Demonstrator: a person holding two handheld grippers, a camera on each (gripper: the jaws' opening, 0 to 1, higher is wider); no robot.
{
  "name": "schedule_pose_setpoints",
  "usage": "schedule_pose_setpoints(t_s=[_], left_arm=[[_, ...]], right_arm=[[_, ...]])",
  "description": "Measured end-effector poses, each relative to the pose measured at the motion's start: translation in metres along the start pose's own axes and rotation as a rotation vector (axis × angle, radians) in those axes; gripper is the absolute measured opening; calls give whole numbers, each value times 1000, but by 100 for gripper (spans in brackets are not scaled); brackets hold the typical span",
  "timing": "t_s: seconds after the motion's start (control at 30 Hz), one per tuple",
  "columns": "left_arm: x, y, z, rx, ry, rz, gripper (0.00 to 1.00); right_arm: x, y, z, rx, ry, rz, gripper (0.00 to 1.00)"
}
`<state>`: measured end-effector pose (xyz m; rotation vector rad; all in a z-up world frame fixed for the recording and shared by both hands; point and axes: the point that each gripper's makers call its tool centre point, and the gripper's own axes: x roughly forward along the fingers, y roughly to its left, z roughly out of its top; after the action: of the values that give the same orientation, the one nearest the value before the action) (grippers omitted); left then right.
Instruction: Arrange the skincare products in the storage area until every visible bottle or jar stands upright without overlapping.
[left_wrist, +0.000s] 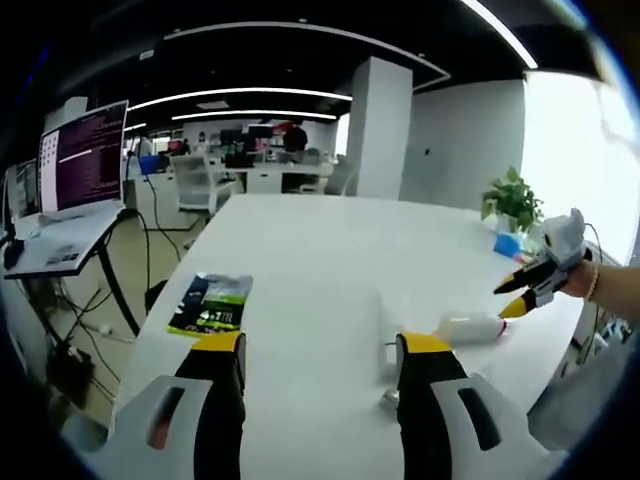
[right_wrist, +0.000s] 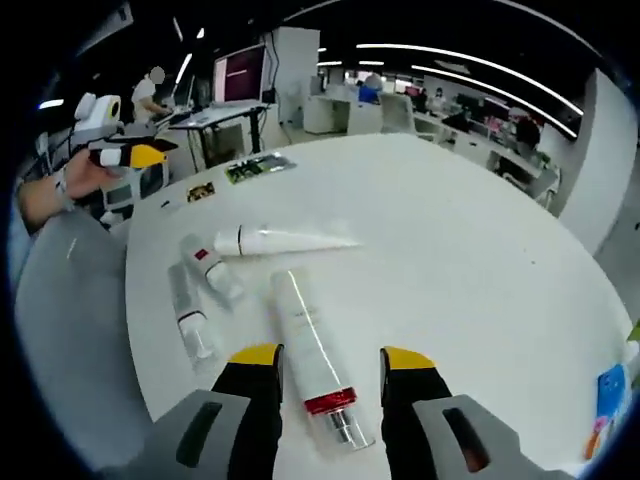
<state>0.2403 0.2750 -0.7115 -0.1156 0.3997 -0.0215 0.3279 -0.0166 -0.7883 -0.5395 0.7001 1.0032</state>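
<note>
In the right gripper view, we see the right gripper (right_wrist: 328, 372) with its jaws open wide. A long white bottle (right_wrist: 309, 350) with a red band lies flat on the white worktop (right_wrist: 480, 250), between the jaws, not squeezed. A white tube (right_wrist: 285, 239) and two small bottles (right_wrist: 200, 290) lie flat beyond the jaws. The left gripper (left_wrist: 322, 362) also has wide-open jaws, holding nothing. A white bottle (left_wrist: 472, 326) lies just past its right jaw.
</note>
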Motion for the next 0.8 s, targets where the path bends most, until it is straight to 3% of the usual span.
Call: schedule_pose_setpoints(t_s=[0.3, 0.43, 0.67, 0.8], left_arm=[[0, 0, -2, 11, 9, 2, 54], [0, 0, -2, 15, 12, 2, 54], [0, -1, -3, 21, 19, 1, 53], [1, -2, -5, 29, 27, -2, 53]], right_arm=[[23, 4, -12, -85, 98, 60, 34], [28, 6, -19, -83, 128, 84, 32], [31, 3, -22, -123, 152, 58, 26], [35, 2, -31, -133, 219, 45, 26]])
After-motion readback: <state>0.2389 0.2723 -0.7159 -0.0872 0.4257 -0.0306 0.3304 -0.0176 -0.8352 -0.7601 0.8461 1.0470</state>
